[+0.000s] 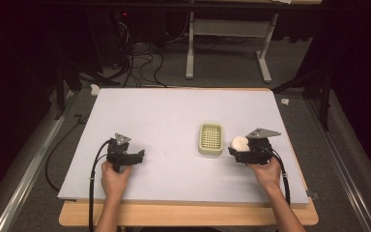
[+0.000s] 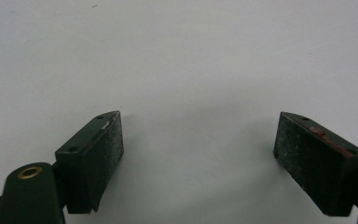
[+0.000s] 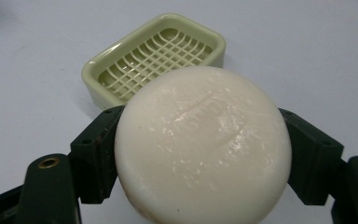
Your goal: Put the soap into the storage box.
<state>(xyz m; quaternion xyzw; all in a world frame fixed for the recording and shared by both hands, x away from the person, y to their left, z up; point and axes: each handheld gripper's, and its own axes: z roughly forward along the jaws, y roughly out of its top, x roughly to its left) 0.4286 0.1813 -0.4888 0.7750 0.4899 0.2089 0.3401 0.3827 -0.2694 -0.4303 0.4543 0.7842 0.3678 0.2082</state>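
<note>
Lab or recording room, dark surround, tangled cables (image 1: 135,58) on grey carpet, white-covered tabletop (image 1: 174,116), metal floor rails (image 1: 29,169)

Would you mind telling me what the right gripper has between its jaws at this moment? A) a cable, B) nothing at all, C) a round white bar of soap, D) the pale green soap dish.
C: in the right gripper view the jaws of the right gripper press on both sides of the round white bar of soap, while the pale green soap dish sits apart on the table beyond it.
</note>
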